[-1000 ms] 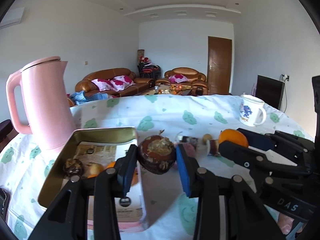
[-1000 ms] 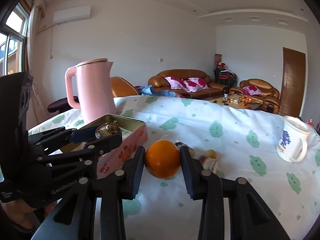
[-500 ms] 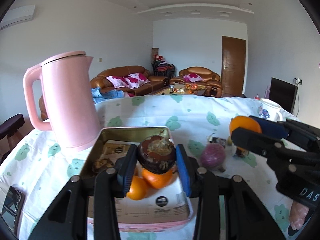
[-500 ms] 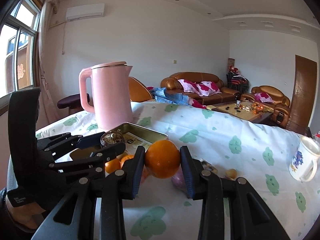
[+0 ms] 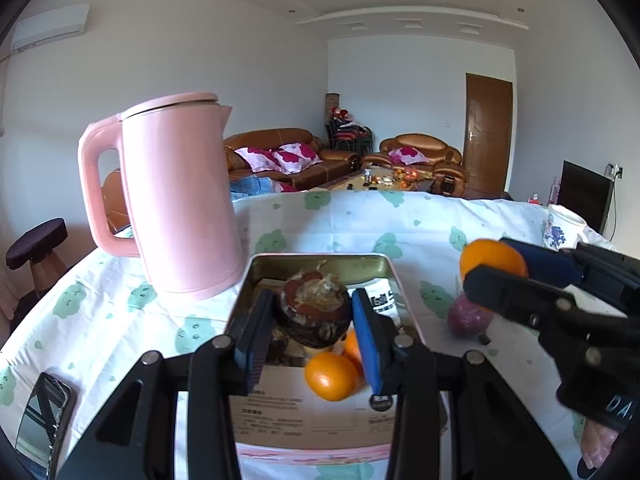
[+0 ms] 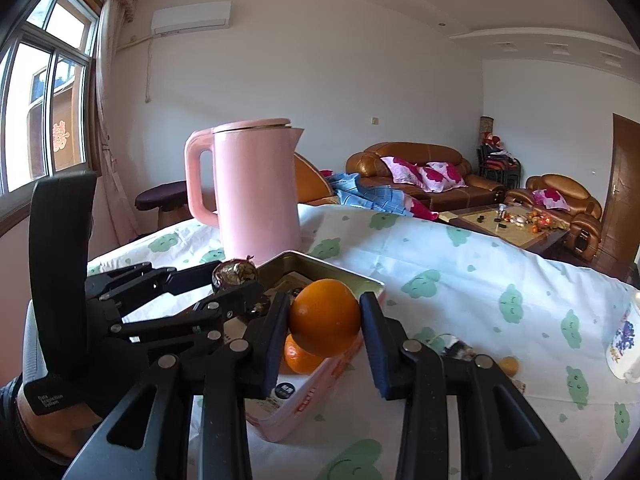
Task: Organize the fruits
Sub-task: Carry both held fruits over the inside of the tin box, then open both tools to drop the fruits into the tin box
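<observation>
Both grippers have advanced from the open tablecloth to the tin since the earlier frame. We are holding the left gripper (image 5: 314, 326) above the tin (image 5: 320, 259), its blue pads pinching a dark, mottled mangosteen (image 5: 314, 312) that is hanging over the tin's interior. We are holding the right gripper (image 6: 325, 322) at the tin's near corner, its pads pinching an orange (image 6: 325, 316) raised above the rim. In the left wrist view, two small oranges (image 5: 331, 376) are lying inside the tin at 5 o'clock of the mangosteen. A purple fruit (image 5: 468, 318) is sitting on the tablecloth (image 5: 360, 224) at 3 o'clock of the tin. A pink kettle (image 5: 176, 200) is standing at 10 o'clock, just beside the tin. A mug (image 6: 624, 340) is standing at 3 o'clock in the right wrist view.
</observation>
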